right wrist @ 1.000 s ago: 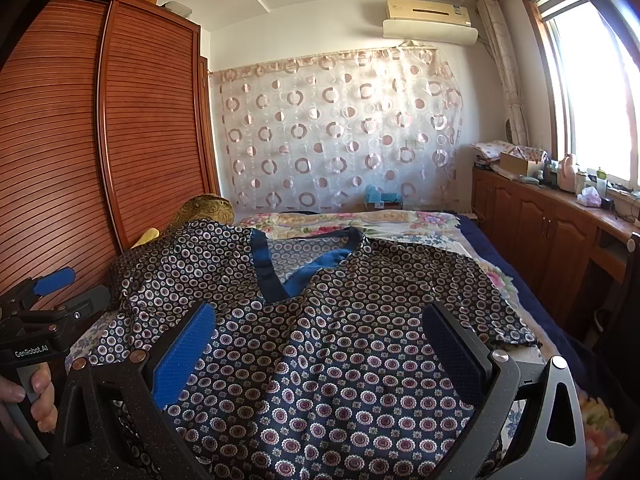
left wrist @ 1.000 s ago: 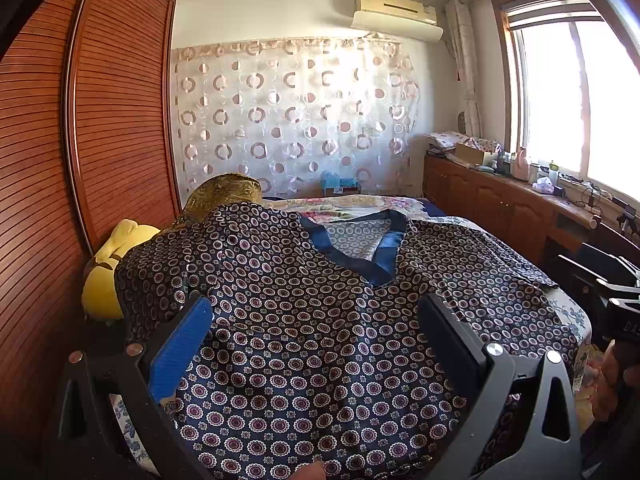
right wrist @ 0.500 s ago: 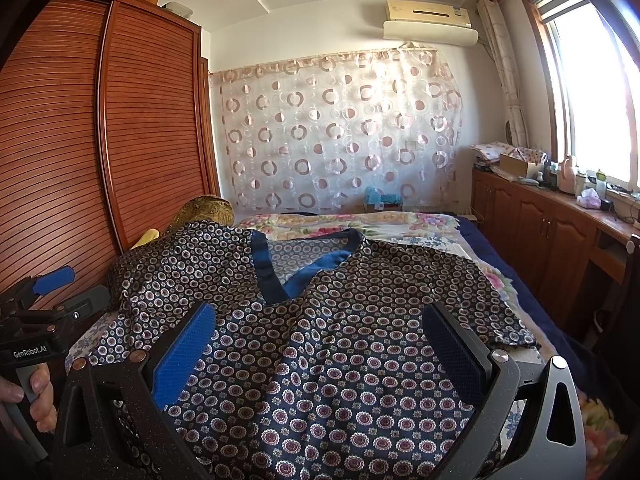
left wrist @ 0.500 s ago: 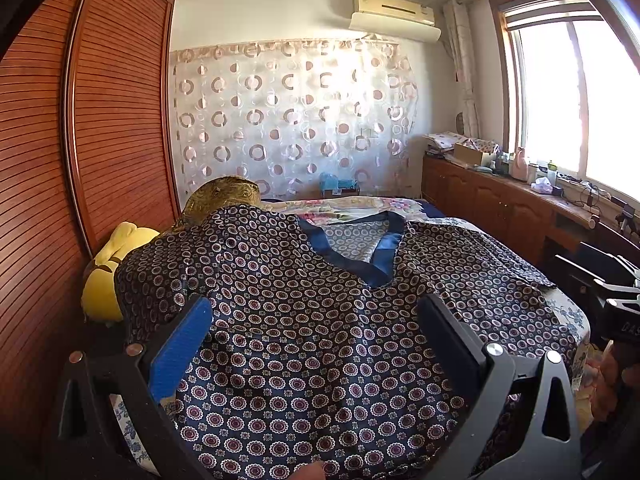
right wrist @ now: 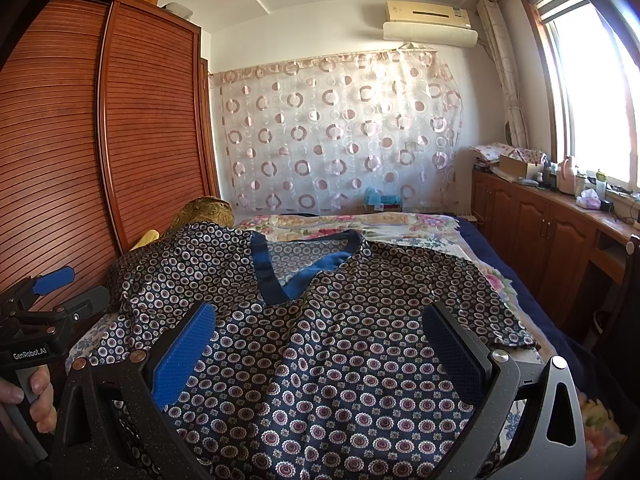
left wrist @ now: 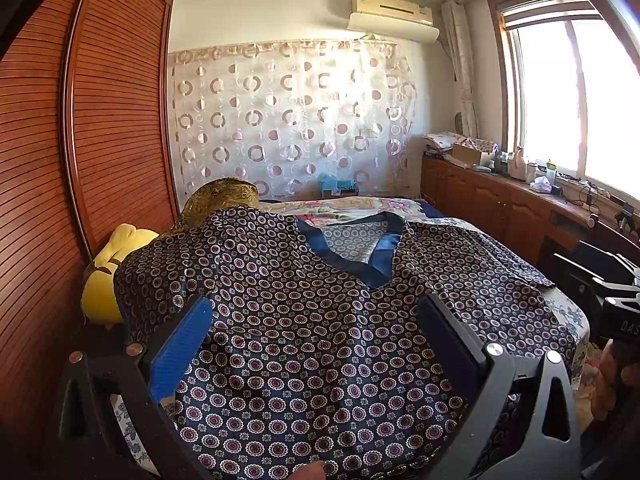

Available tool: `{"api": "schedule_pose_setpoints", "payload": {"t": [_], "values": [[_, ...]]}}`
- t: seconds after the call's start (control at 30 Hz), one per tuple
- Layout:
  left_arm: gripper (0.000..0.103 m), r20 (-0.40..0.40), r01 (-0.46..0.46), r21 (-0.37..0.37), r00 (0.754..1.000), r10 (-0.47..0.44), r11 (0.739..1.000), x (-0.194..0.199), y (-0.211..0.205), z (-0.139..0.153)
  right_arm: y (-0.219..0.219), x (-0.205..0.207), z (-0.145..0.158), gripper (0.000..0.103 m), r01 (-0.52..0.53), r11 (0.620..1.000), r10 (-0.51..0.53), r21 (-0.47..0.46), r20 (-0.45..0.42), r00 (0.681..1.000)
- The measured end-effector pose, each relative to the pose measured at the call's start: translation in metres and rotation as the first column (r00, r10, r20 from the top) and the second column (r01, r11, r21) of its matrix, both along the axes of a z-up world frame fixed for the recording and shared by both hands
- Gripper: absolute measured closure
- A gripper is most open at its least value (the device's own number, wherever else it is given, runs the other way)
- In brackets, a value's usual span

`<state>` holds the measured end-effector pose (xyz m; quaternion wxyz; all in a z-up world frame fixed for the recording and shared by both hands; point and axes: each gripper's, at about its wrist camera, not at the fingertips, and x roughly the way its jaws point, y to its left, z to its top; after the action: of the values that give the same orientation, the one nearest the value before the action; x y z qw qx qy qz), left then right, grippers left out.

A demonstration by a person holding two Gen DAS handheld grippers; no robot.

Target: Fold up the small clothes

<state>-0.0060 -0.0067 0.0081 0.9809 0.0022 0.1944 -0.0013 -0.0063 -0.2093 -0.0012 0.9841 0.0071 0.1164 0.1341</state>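
A dark blue patterned shirt (left wrist: 304, 320) with a plain blue V-neck lies spread flat on the bed, front up, sleeves out to both sides; in the right wrist view the shirt (right wrist: 328, 344) fills the foreground. My left gripper (left wrist: 316, 332) hovers open over the shirt's lower part, nothing between its blue pads. My right gripper (right wrist: 320, 340) is likewise open above the hem area, a little right of the left one. The left gripper's body (right wrist: 44, 312), held by a hand (right wrist: 36, 400), shows at the right wrist view's left edge.
The bed (right wrist: 400, 228) has a floral sheet and a dark blue edge on the right. A wooden wardrobe (left wrist: 80, 140) stands close on the left, with a yellow plush toy (left wrist: 104, 276) and a gold cushion (left wrist: 224, 200) beside it. Low cabinets (right wrist: 552, 232) line the window wall on the right.
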Motion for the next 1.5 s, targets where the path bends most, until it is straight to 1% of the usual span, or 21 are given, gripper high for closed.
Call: {"api": "schedule_pose_setpoints", "payload": {"t": [0.47, 0.73, 1.0, 1.23, 1.33, 1.5], "values": [[0.000, -0.008, 0.003, 0.000, 1.000, -0.003, 1.000, 0.001, -0.002, -0.001, 0.001, 0.001, -0.001, 0.000, -0.001, 1.000, 0.001, 0.004, -0.009, 1.000], [0.000, -0.058, -0.003, -0.001, 0.998, 0.003, 1.000, 0.011, 0.008, -0.017, 0.005, 0.011, -0.010, 0.000, -0.018, 1.000, 0.018, -0.001, -0.040, 0.999], [0.000, -0.114, -0.031, -0.014, 0.993, 0.029, 0.999, 0.025, 0.031, -0.036, 0.023, 0.035, -0.021, 0.000, -0.080, 0.997, 0.078, -0.013, -0.099, 0.992], [0.000, -0.151, -0.055, -0.020, 0.987, 0.051, 0.998, 0.034, 0.058, -0.045, 0.041, 0.052, -0.022, 0.000, -0.118, 0.991, 0.112, -0.067, -0.084, 0.990], [0.000, -0.160, -0.061, -0.036, 0.986, 0.055, 0.997, 0.037, 0.075, -0.046, 0.050, 0.065, -0.025, 0.000, -0.162, 0.985, 0.155, -0.061, -0.103, 0.982], [0.000, -0.179, -0.105, -0.012, 0.979, 0.101, 0.994, 0.044, 0.107, -0.046, 0.065, 0.085, -0.022, 0.000, -0.233, 0.971, 0.224, -0.058, -0.131, 0.966]]}}
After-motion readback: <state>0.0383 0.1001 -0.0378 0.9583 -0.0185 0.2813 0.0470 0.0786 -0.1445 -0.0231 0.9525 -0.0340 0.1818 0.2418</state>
